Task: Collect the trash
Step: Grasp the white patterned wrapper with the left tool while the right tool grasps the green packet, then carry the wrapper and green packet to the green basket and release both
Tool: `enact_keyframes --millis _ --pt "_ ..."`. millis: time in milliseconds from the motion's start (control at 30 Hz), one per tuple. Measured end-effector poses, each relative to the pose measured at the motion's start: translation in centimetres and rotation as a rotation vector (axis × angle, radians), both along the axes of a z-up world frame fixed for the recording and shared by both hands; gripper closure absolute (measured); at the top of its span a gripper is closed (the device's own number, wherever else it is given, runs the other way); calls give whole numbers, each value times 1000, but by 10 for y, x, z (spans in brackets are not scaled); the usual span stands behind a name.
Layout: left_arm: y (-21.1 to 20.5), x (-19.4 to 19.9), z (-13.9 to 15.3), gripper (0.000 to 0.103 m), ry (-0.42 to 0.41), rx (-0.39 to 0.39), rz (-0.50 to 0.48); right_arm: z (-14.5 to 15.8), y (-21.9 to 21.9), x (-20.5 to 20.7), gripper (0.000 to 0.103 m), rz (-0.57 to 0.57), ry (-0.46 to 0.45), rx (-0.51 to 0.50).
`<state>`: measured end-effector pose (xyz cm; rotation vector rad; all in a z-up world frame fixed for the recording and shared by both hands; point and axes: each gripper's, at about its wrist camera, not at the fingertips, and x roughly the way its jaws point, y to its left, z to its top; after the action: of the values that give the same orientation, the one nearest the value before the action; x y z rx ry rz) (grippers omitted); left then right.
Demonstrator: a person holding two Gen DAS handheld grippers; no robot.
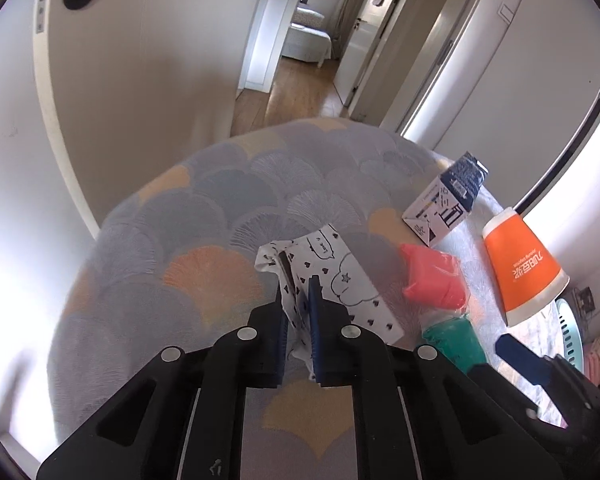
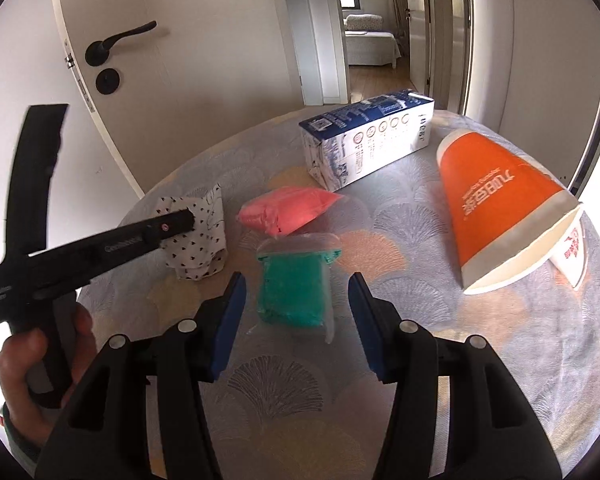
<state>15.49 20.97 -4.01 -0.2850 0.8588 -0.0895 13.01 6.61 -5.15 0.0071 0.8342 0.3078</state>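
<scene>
Step in hand, as I read it: first pickup. Left gripper (image 1: 300, 320) has its blue pads pressed onto the white heart-print wrapper (image 1: 340, 280), pinching its near edge at frame centre of the left wrist view. Wrapper sits on the round table (image 1: 204, 208) with the scallop-pattern cloth; whether it's lifted clear or touching the cloth, can't tell. In the right wrist view the same wrapper (image 2: 198, 236) is at centre left, with the left tool's black body across it.

Right gripper (image 2: 296, 316) is spread wide, holding nothing, with the green packet (image 2: 294, 286) lined up between the jaws in lower centre. No contact visible yet.

Other trash on the table:
- pink packet (image 2: 286, 210), just above the green one, centre frame
- blue-white carton (image 2: 368, 144), lying on its side, upper centre
- orange paper cup (image 2: 500, 204), tipped over, right side

Orientation:
- wrapper: long axis runs from the jaws toward upper right in the left view, crumpled end at upper left of it
- green packet: long axis roughly vertical in the right view, i.e. along the fingers, clear sealed flap at its top end
- cup: open mouth points lower right, base toward upper left
- carton: long axis runs lower left to upper right

Next move, my guess: lift the wrapper straight up without tearing the thin paper, and advance the right jaws around the green packet's narrow width, then close. No bin clearly identifiable in either view; a pale basket-like edge at the far right of the left view is too cut off to call.
</scene>
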Motion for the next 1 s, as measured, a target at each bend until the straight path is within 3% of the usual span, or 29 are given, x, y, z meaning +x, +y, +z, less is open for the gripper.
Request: enact_keyframes --millis 267,333,700,1000 --pt "13 -8 4 96 -11 -14 8 -15 10 17 53 -29 45 -59" --pt "14 -9 3 96 -15 -38 3 -16 8 18 67 -25 51 -46" --pt "-2 -28 18 98 -51 -58 -59 -7 -19 -15 68 -49 43 25" --pt "-45 -47 48 98 -117 -82 -168 20 -67 -47 68 -132 -22 87"
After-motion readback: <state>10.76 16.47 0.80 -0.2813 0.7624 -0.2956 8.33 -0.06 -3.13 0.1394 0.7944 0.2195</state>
